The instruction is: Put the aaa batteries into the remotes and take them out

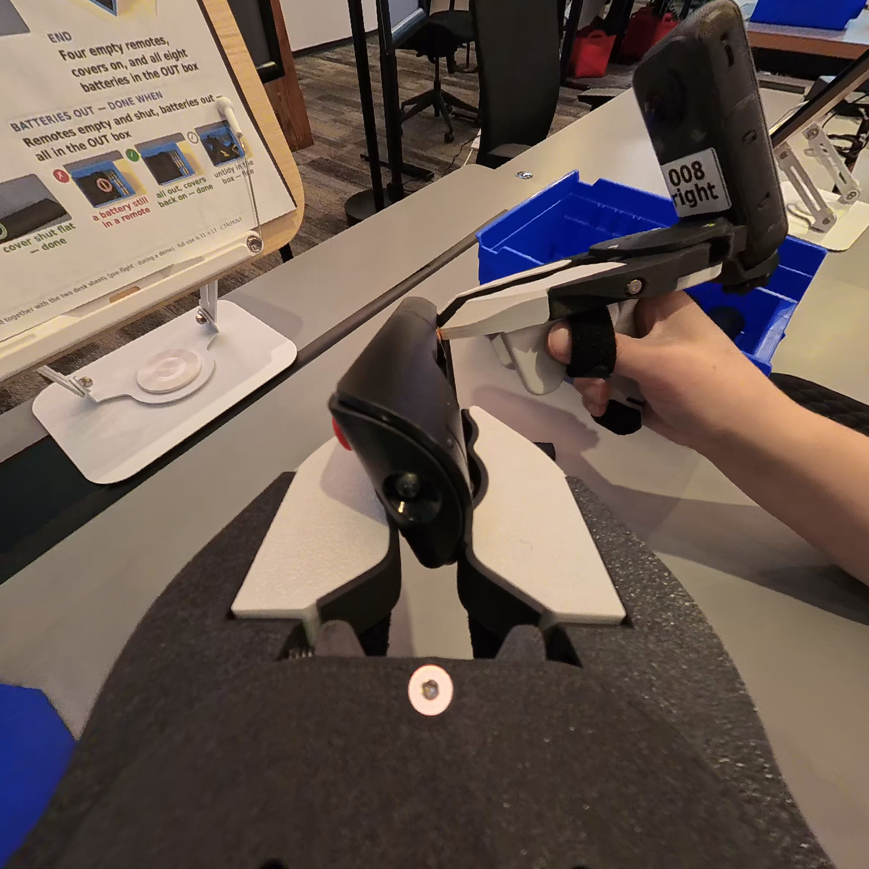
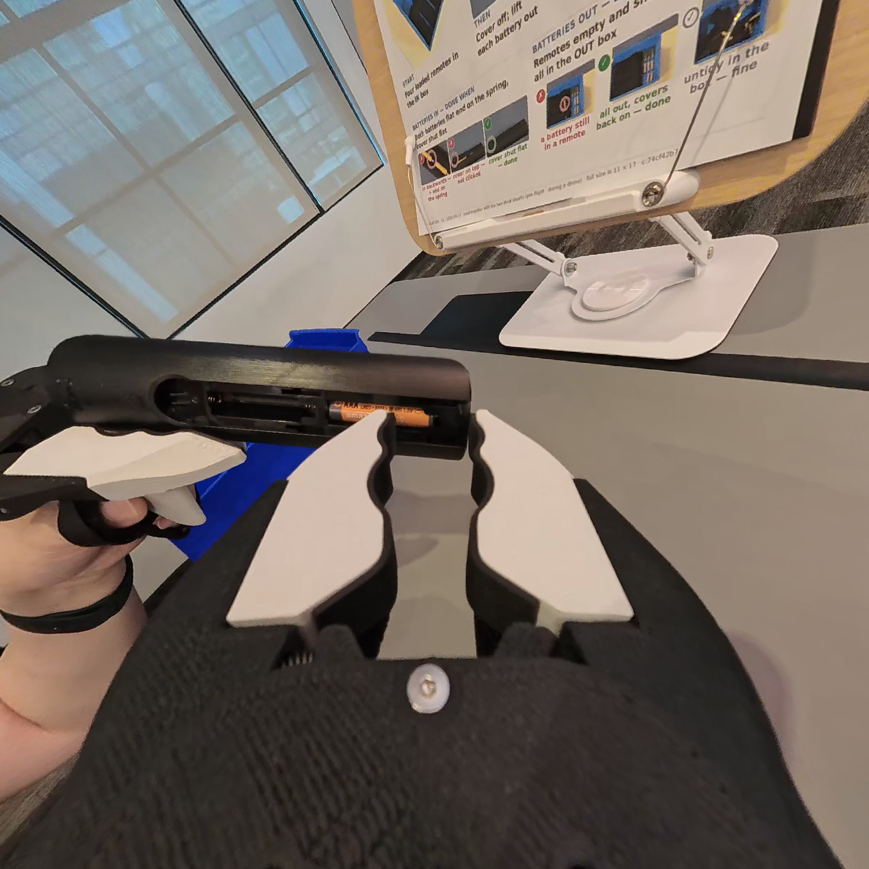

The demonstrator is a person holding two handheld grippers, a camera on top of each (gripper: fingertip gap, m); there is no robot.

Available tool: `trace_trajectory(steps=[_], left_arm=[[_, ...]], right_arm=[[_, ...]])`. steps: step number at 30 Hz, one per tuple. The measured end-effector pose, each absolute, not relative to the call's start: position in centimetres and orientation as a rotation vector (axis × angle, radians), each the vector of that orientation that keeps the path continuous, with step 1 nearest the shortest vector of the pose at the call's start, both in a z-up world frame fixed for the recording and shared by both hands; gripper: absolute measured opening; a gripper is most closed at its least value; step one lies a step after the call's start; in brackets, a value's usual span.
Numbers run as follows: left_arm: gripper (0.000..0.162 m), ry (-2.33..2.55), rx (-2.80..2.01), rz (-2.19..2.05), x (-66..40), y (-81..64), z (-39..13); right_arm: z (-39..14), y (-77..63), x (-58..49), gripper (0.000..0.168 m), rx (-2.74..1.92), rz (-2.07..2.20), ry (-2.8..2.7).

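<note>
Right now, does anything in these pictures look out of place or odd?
Only the remote stands out: the left gripper holds it off the table with its back cover off. One battery sits in the far bay; the other bay is empty. The open right gripper is at the battery. No damage shows.

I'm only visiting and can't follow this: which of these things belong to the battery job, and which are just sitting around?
Part of the job:
- black remote, cover off, clamped in the left gripper
- orange battery in its open bay
- right gripper, open at the bay
- blue bin

Just around:
- instruction sheet on its white stand
- office chair
- grey table
</note>
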State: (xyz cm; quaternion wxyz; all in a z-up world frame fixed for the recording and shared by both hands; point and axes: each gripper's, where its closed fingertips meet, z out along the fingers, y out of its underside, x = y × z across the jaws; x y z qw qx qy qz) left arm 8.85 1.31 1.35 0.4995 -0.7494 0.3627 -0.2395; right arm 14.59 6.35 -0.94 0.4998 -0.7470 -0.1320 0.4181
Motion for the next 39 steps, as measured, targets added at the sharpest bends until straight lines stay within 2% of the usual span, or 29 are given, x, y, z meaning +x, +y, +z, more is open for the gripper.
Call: trace_trajectory(steps=[9,28,31,39], left_arm=[[0.024,0.866,-1.813,-0.607,8.9,1.3,1.4],[0.024,0.865,-1.820,-0.581,9.0,1.5,1.0],[0.024,0.869,-1.812,-0.574,9.1,1.4,1.1],[0.023,0.837,-1.868,-0.621,8.5,2.4,-0.1]], right_arm=[[-1.0,6.5,14.9,0.024,-1.804,1.030,-0.326],[-1.6,6.9,15.2,0.019,-1.803,1.027,-0.300],[-1.5,7.1,15.5,0.012,-1.777,1.072,-0.259],[-2.8,7.7,15.3,0.013,-1.869,0.975,-0.247]])
